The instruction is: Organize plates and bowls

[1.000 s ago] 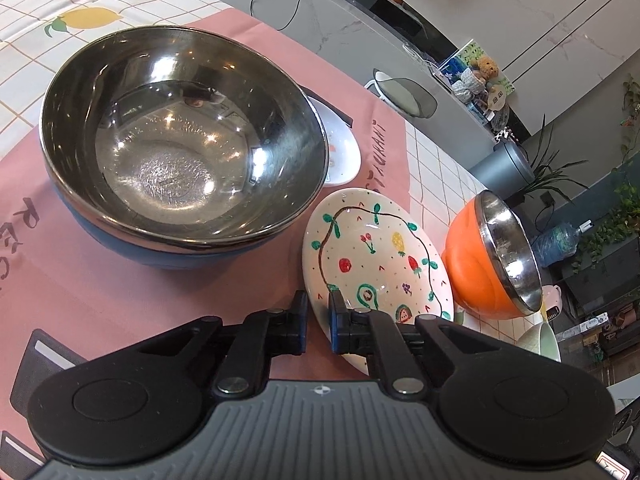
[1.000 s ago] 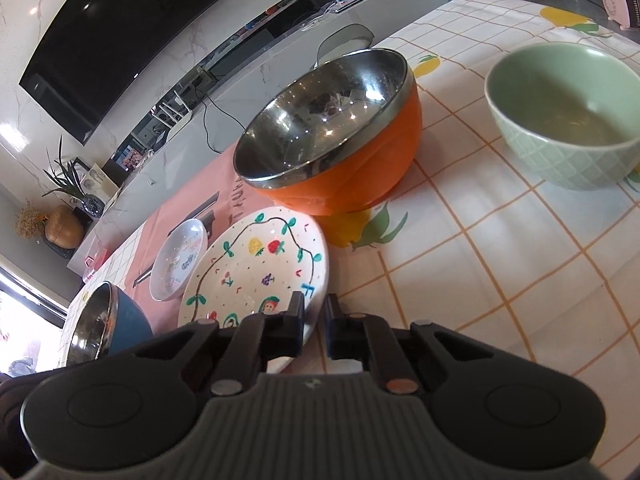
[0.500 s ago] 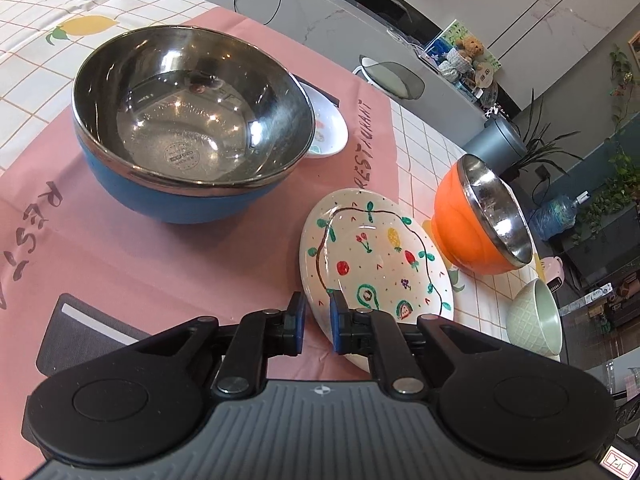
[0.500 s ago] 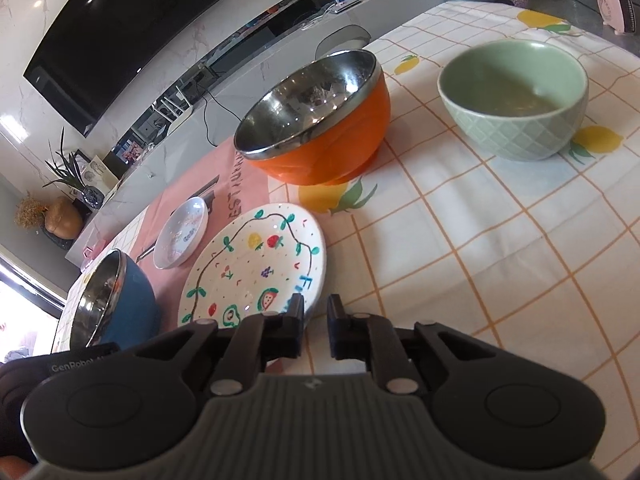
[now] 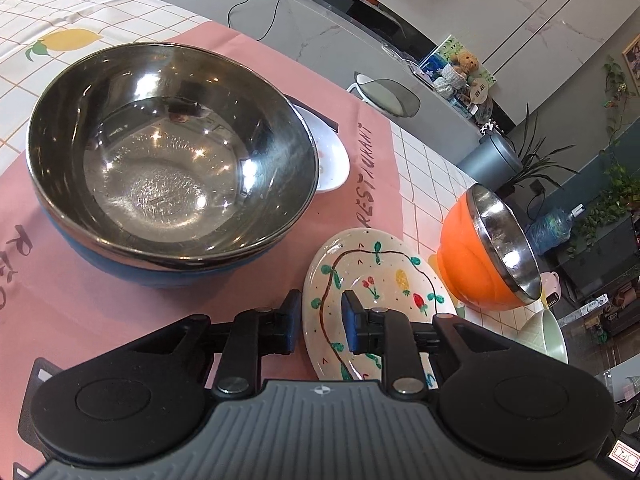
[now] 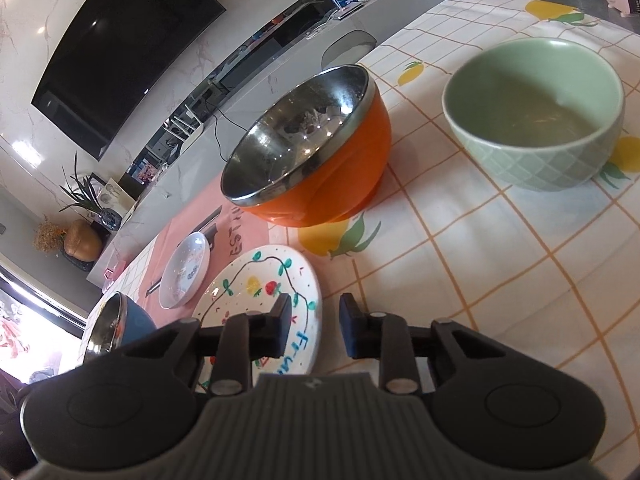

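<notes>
Below both parted, empty tongs (image 5: 320, 326) (image 6: 314, 330) lies a white fruit-painted plate (image 5: 372, 284).

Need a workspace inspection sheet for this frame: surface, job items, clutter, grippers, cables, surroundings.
Surface: table in a lemon-print checked cloth, with a pink placemat laid over part of it.
Job's things: blue steel-lined bowl on the placemat; small white plate behind it; fruit-painted plate partly on the placemat, beside the orange steel-lined bowl; green bowl on the cloth. All upright and empty.
Clutter: nothing seen.
Grippers: left hand-held gripper open, holding nothing, over the painted plate's near edge; right hand-held gripper open, holding nothing.
Cables: black cable on the counter behind the table.
Surroundings: wall TV, potted plant, teddy bear.
</notes>
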